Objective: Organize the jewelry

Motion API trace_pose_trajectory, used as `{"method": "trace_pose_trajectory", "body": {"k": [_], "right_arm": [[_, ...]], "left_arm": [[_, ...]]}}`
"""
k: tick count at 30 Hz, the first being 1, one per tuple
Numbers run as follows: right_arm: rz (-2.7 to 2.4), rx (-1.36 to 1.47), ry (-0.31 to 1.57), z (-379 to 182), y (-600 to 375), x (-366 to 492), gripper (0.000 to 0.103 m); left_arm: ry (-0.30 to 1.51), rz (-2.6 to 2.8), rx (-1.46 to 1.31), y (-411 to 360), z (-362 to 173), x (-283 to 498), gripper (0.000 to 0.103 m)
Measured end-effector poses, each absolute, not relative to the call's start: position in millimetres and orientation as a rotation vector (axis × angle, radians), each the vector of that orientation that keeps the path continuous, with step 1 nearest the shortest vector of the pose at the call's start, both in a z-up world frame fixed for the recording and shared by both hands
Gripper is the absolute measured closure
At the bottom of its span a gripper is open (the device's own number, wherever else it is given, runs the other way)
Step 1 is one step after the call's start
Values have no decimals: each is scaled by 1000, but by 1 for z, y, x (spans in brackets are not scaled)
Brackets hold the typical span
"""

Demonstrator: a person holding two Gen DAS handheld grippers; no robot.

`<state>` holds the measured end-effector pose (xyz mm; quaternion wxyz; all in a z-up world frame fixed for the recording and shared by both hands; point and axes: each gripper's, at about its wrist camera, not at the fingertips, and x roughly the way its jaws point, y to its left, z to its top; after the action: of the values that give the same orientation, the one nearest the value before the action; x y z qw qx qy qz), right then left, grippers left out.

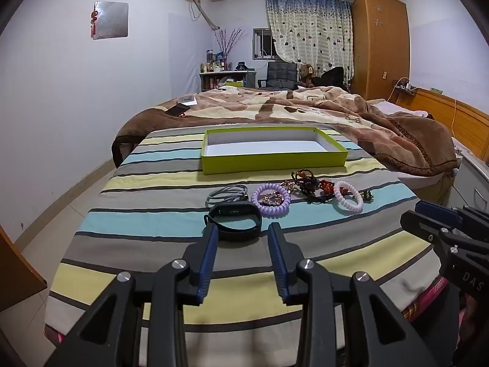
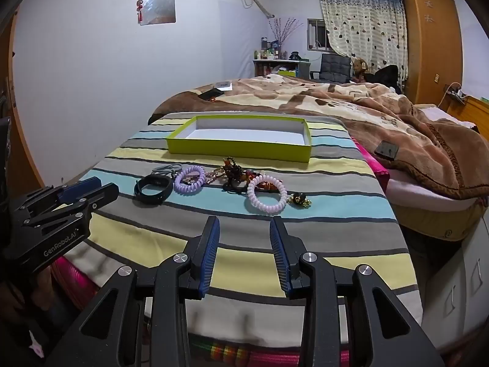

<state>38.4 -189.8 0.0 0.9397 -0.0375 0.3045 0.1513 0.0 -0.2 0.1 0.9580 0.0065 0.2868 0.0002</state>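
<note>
An empty lime-green box (image 1: 275, 161) (image 2: 238, 150) stands on a striped cloth. In front of it lies a row of jewelry: a black wristband (image 1: 235, 220) (image 2: 152, 190), a purple coil bracelet (image 1: 271, 201) (image 2: 190, 179), a dark bead cluster (image 1: 308, 183) (image 2: 233, 171), a pale pink coil bracelet (image 1: 348, 200) (image 2: 266, 195) and a small gold-and-dark charm (image 2: 300, 199). My left gripper (image 1: 243, 232) is open, just short of the wristband. My right gripper (image 2: 244, 224) is open and empty, short of the pink bracelet.
A grey cable (image 1: 226, 197) lies coiled behind the wristband. A brown blanket (image 1: 305, 107) covers the bed beyond, with a phone (image 1: 177, 110) on it. A wooden wardrobe (image 1: 379, 46) stands far right. A small dark box (image 2: 386, 150) lies on the blanket.
</note>
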Motion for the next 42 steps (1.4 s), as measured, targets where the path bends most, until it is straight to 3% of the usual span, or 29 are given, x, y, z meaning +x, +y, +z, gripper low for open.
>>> {"method": "trace_pose_trajectory", "body": {"k": [42], "right_arm": [[312, -73, 617, 2, -190, 36, 68]], "left_arm": [[548, -7, -13, 2, 6, -10, 68]]}}
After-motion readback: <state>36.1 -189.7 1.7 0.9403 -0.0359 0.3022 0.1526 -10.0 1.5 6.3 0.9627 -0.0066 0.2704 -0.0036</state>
